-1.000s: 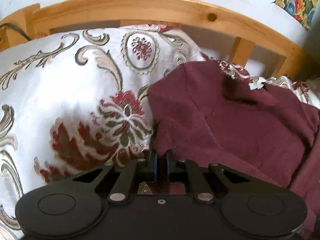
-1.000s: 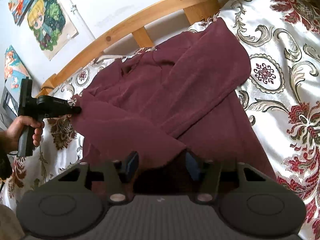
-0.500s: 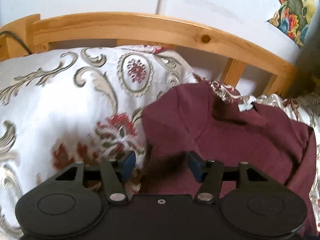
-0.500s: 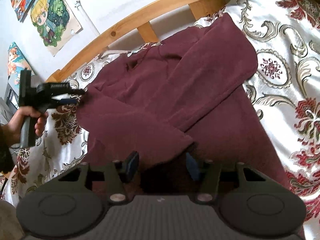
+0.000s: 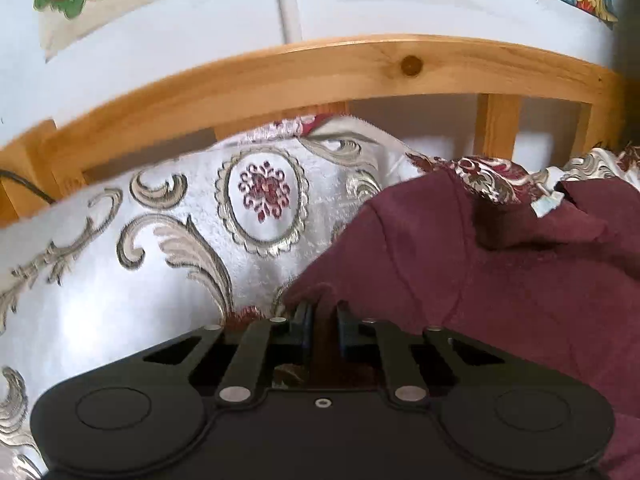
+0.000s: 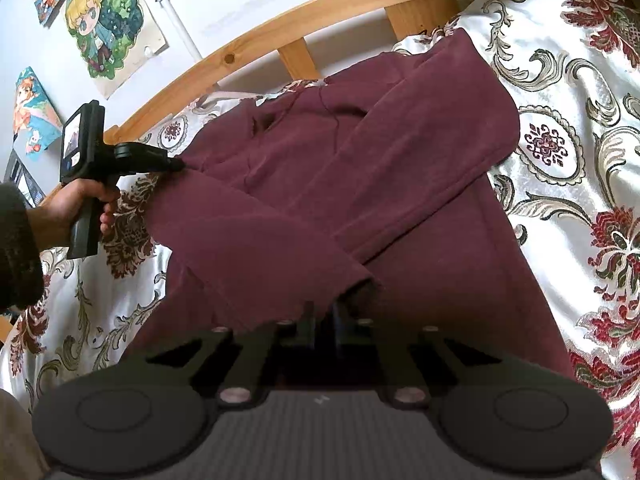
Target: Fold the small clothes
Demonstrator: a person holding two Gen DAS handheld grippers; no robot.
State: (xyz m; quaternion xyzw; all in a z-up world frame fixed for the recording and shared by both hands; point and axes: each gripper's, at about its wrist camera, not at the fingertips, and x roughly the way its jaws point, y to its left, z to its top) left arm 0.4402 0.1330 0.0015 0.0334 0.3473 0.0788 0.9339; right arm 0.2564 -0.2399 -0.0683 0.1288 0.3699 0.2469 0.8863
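A maroon long-sleeved garment [image 6: 360, 184] lies spread on a bed covered by a white bedspread [image 6: 568, 168] with red and gold floral scrollwork. In the right wrist view its long axis runs from the hem, at about 6 o'clock beside the camera, up to the neck opening at about 11 o'clock, near the wooden headboard rail [image 6: 320, 12]. Both sleeves are folded inward across the body: one from the 2 o'clock side slanting down toward centre, the other from the 9 o'clock side crossing to end in a cuff just above the right gripper [image 6: 324, 320].

The right gripper sits at the hem end with its jaws brought fully together. Maroon cloth fills the narrow gap between its fingers, so it is clamped on the garment.

The left gripper [image 6: 176, 165] appears at 9 o'clock in the right wrist view, held by a hand [image 6: 86, 210] with a dark sleeve [image 6: 18, 248], its tip meeting the garment's shoulder edge. In its own view, the left gripper [image 5: 322, 320] has a fold of maroon fabric between its fingers; the jaws are closing and the pads press on the cloth.

In the left wrist view the garment [image 5: 500, 288] occupies the 3 to 5 o'clock sector, with bedspread [image 5: 120, 280] toward 9 o'clock and the headboard rail [image 5: 320, 76] at 12 o'clock. Cartoon posters [image 6: 112, 20] hang on the wall.
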